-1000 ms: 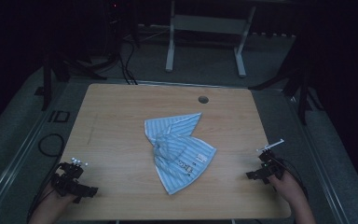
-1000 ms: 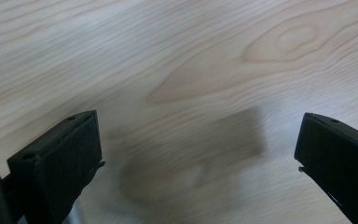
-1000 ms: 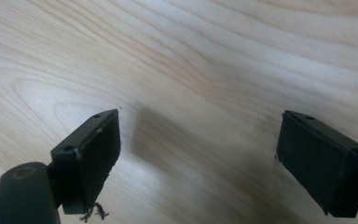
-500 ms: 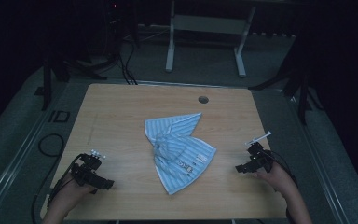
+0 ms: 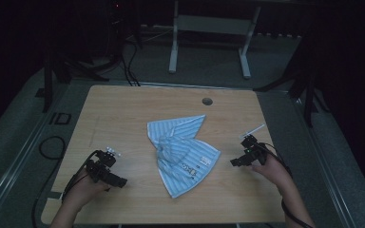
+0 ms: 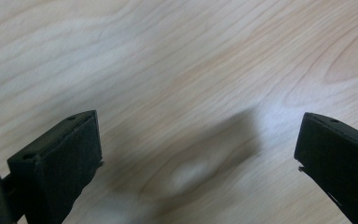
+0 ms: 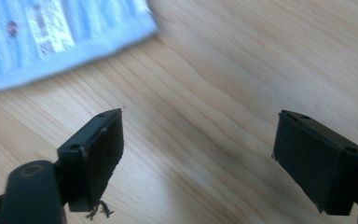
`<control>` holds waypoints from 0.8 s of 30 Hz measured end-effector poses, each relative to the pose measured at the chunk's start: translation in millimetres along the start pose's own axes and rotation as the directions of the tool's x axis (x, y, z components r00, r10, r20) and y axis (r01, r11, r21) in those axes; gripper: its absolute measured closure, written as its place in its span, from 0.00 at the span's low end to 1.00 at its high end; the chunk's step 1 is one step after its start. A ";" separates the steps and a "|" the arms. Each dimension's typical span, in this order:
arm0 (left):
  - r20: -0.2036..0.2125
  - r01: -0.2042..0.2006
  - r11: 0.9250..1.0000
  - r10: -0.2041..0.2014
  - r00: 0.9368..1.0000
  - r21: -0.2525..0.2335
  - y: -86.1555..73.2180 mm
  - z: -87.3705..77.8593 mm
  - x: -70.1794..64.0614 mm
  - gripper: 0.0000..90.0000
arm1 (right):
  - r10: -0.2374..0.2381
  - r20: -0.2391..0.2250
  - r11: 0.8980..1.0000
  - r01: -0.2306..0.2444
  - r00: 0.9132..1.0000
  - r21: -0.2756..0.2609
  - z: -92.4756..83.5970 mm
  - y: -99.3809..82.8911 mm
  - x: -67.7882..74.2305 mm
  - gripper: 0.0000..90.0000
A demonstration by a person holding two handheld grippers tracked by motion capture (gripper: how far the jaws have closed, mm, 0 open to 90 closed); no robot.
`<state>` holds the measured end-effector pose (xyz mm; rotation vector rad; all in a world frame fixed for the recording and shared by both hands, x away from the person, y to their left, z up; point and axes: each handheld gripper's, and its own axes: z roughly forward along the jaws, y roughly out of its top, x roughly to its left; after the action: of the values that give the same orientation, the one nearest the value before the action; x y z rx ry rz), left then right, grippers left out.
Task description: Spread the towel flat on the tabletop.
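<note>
overhead forward-down, gripper views close on table (image 5: 123, 118)

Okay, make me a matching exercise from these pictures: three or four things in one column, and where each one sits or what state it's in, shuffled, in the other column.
Things:
1. striped cloth
2. left tool
3. right tool
4. round hole

Places or states:
A. open over bare wood, at the table's near left
B. near the far edge of the table top
C. crumpled at the middle of the table
D. open, just beside the cloth's right edge

Pairs: 1-C, 2-A, 3-D, 4-B
</note>
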<state>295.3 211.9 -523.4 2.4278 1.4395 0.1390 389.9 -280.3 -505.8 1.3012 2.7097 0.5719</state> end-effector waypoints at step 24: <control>0.044 -0.101 0.995 0.101 0.994 0.007 56.3 10.9 -32.4 0.01 | -0.195 -0.058 0.981 0.196 0.979 0.006 17.5 87.7 58.5 0.24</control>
<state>329.3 156.3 -513.5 2.4960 1.3023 0.1009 421.4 -180.3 -484.9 1.0186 2.8465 0.5817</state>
